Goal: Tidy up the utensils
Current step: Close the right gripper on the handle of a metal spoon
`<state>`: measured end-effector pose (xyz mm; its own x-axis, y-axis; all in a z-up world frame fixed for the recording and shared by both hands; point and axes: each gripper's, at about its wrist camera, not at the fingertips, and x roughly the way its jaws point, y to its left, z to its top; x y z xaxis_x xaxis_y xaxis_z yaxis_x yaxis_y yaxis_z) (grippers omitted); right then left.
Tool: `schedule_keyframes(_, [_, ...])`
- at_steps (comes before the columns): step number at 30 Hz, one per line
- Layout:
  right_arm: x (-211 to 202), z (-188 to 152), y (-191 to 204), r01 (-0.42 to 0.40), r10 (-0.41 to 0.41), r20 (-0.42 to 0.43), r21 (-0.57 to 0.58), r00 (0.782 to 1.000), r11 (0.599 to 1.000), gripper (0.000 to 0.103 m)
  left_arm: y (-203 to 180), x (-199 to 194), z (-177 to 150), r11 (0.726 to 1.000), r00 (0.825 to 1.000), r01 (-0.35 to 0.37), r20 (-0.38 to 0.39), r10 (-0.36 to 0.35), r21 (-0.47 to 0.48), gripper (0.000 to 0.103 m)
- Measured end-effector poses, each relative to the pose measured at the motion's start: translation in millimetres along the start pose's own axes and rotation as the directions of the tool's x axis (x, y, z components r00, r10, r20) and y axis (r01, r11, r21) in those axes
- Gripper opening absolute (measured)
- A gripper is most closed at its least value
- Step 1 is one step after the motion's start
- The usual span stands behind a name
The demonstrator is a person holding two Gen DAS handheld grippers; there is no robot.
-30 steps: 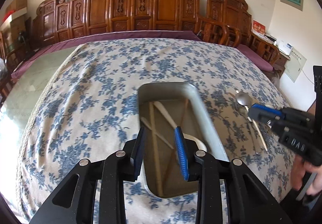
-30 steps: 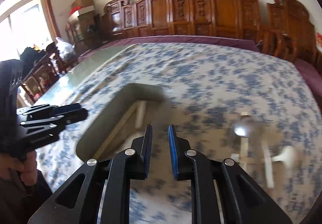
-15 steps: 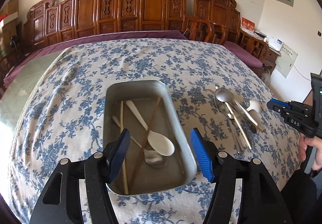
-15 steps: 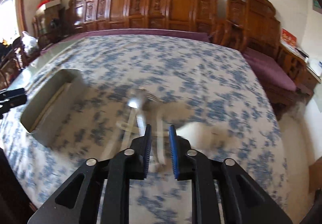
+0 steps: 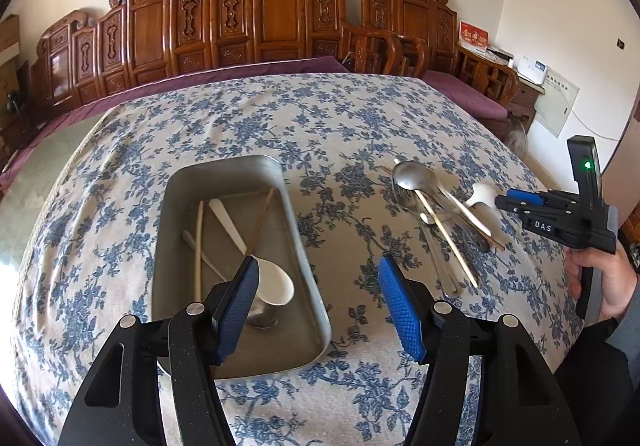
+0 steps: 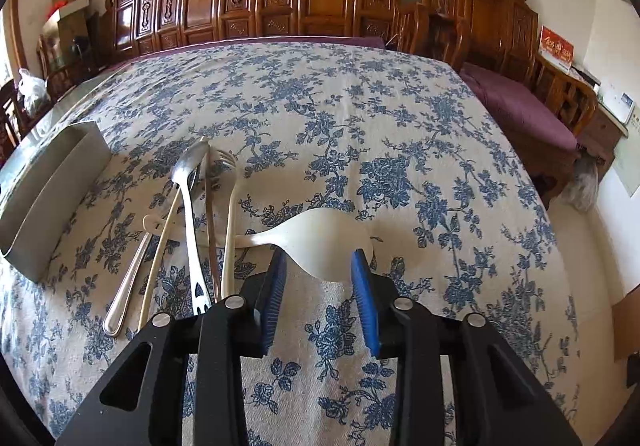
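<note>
A metal tray (image 5: 304, 246) on the floral tablecloth holds a white spoon (image 5: 272, 286), chopsticks (image 5: 198, 242) and a metal spoon. My left gripper (image 5: 316, 302) is open and empty above the tray's near right rim. A pile of utensils lies right of the tray: a metal spoon (image 5: 412, 175), forks, chopsticks and a white spoon (image 5: 482, 195). In the right wrist view my right gripper (image 6: 320, 298) is open just short of the white spoon's bowl (image 6: 328, 242), with the metal spoon (image 6: 188, 189), a fork (image 6: 229, 205) and chopsticks (image 6: 160, 242) to its left. The tray (image 6: 52, 189) stands at far left.
Carved wooden chairs (image 5: 260, 25) line the far edge of the table. A purple cushioned bench (image 6: 520, 109) runs along the right side. The tablecloth (image 6: 320, 105) beyond the utensils is bare. The right gripper's body and the holding hand (image 5: 600, 278) show at the right in the left wrist view.
My left gripper opened wide and drew back from the tray. My right gripper swung right from the tray to the utensil pile and opened at the white spoon.
</note>
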<state>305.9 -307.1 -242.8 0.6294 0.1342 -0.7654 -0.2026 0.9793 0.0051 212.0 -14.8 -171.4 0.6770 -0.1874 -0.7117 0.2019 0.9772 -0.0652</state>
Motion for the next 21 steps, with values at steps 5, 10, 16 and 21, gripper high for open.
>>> schedule_keyframes(5, [-3.2,-0.6,21.7,-0.07,0.071,0.004,-0.024,0.997,0.997,0.036,-8.4,3.3,0.2,1.0,1.0,0.004,-0.003,-0.004,0.01,0.06])
schedule_keyframes(10, [3.0,6.5,51.3,-0.114,0.115,0.003,-0.09,0.993,0.989,0.033,-18.0,7.5,-1.0,1.0,1.0,0.01,-0.01,-0.009,0.023,0.06])
schedule_keyframes(16, [21.4,22.2,76.0,-0.136,0.137,-0.005,-0.135,0.991,0.981,0.021,-27.1,12.3,-3.4,0.999,1.0,0.001,-0.02,0.0,0.033,0.06])
schedule_keyframes(21, [39.5,28.0,87.0,-0.128,0.124,-0.033,-0.172,0.992,0.977,0.019,-34.5,14.7,-6.5,0.999,1.0,-0.007,-0.025,0.008,0.047,0.06])
